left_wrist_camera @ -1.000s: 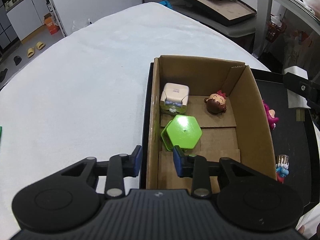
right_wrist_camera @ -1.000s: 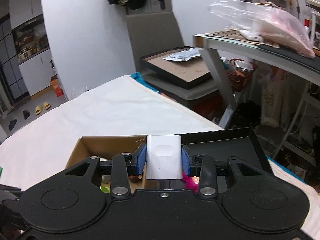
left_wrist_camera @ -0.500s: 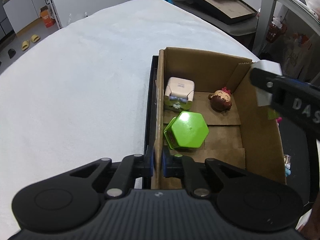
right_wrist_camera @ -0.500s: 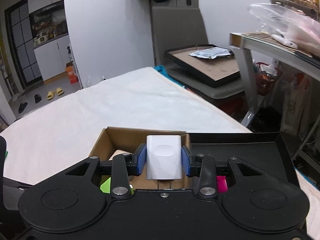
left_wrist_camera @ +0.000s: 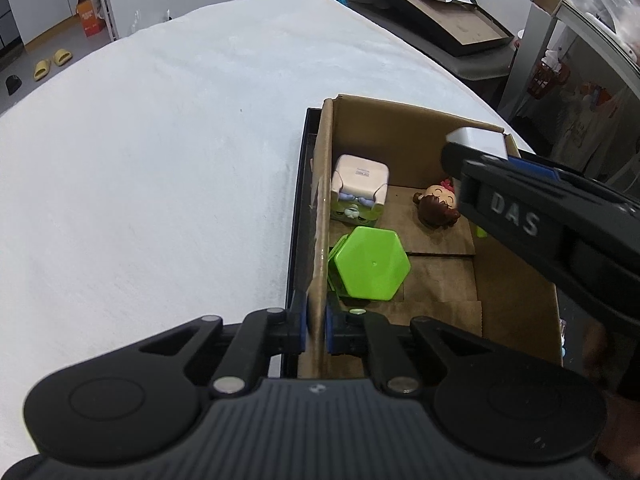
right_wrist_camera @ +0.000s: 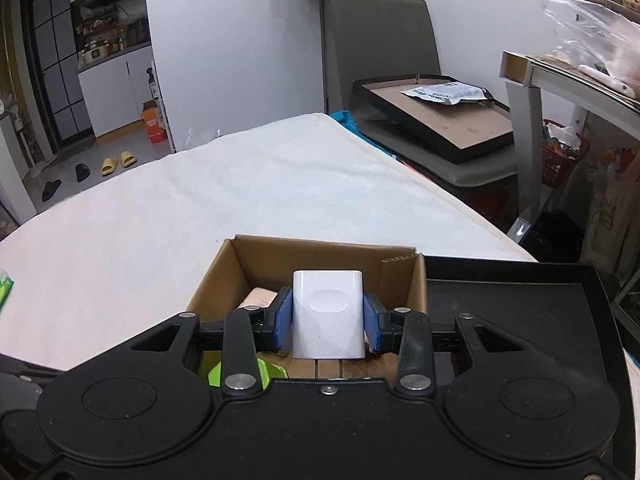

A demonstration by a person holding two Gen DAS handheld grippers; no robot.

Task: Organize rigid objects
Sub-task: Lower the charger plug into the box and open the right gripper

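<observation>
An open cardboard box point(left_wrist_camera: 400, 136) point(right_wrist_camera: 320, 256) sits in a black tray point(right_wrist_camera: 512, 292) on a white-covered table. My left gripper point(left_wrist_camera: 317, 326) is shut on the box's near left wall. Inside lie a green hexagonal case point(left_wrist_camera: 370, 268), a cube toy with a green face point(left_wrist_camera: 359, 190) and a brown-haired doll head point(left_wrist_camera: 436, 206). My right gripper point(right_wrist_camera: 327, 320) is shut on a white charger block point(right_wrist_camera: 328, 314) point(left_wrist_camera: 478, 140) and hangs over the box's right side, above the doll head.
The white tablecloth point(left_wrist_camera: 160, 160) spreads to the left of the box. A chair holding a black-framed board point(right_wrist_camera: 436, 116) stands beyond the table. A metal desk point(right_wrist_camera: 568, 84) with a plastic bag is at the right. Small toys lie in the tray right of the box, mostly hidden.
My left gripper closed from open onto the box's left wall. My right gripper carried the white charger leftward from over the tray to above the box interior.
</observation>
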